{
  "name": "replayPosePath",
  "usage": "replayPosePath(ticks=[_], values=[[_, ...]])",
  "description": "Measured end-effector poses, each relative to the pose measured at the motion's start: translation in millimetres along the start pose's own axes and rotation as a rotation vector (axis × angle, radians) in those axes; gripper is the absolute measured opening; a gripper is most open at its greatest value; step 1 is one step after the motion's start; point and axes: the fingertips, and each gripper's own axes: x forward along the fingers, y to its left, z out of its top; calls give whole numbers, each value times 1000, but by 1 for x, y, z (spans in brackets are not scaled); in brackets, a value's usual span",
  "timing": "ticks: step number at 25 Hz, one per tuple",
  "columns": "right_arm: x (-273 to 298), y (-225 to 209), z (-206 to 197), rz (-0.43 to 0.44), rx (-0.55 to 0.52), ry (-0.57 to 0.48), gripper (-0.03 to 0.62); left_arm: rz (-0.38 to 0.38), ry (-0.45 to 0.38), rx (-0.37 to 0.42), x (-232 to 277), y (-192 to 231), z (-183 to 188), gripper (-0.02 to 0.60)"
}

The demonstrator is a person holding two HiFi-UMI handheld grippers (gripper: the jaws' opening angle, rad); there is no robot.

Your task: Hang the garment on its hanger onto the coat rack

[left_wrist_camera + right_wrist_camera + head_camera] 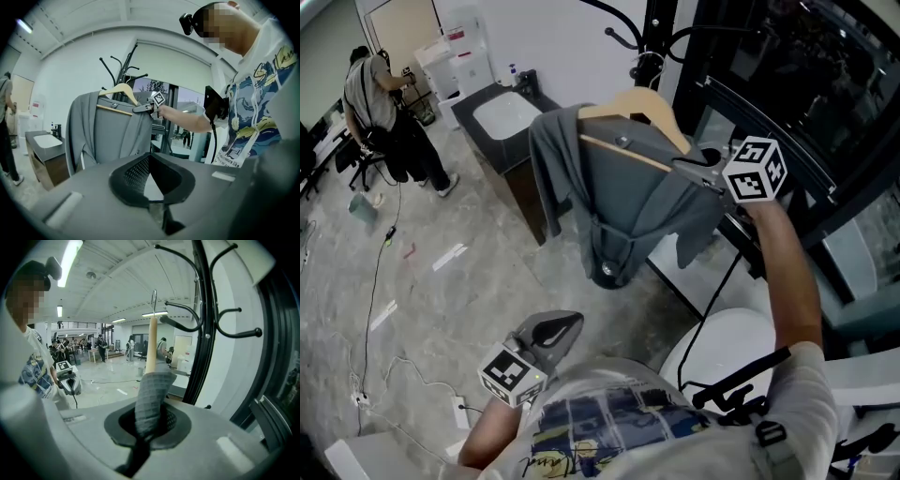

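the right gripper (pixel 692 169) was clamped on one shoulder end of the wooden hanger (pixel 630 103), pinching a fold of the grey garment (pixel 623 202) along with it. the hanger hung in the air just beside the black coat rack (pixel 202 310), and its wire hook (pixel 153 300) seemed not yet over any prong. the left gripper (pixel 551 330) hung low by the person's waist, jaws apart and empty. held at one end only, the hanger could tilt — the hook might miss the prong, or the loosely draped garment might slide off the far shoulder. fabric caught in the grip could also let the wood slip.
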Motion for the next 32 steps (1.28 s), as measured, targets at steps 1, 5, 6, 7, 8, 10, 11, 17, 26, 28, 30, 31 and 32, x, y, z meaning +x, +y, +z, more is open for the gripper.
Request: replayPosePath(ticks=[1,5,6,7,8,10,11,17,26,28,30,31,32], values=[[6,-10,-3,-1,4,8,6,4,3,-5,4,5,1,2],[28,-39,-18,-4,26,34,6,17,18,-23,13,16,-1,2],[32,-44,-22,-5,32,40,8,20,22,-27,14,18,-2,2],[36,-49,-27,-5,37,46,6,24,25,-31,15,19,-3,2],[40,-53,-31,-5,41,51,6,27,27,-33,16,21,-3,2],[44,-61,-37,-8,46,61,6,33,32,-36,18,24,-3,2],[46,-64,-40,-9,48,65,6,35,34,-38,19,25,-3,2],[55,-74,-50,-4,65,66,6,40,53,-51,19,26,-8,2],[58,-74,-50,-21,52,44,11,64,60,-56,6,22,-10,2],[58,-76,-51,-46,37,45,17,66,58,-58,2,19,-14,2],[57,-77,-53,-74,22,51,22,71,57,-62,-4,16,-17,2],[57,-78,-54,-87,14,52,26,76,56,-63,-8,14,-17,2],[58,-78,-54,-99,6,50,44,82,56,-64,-12,12,-18,2]])
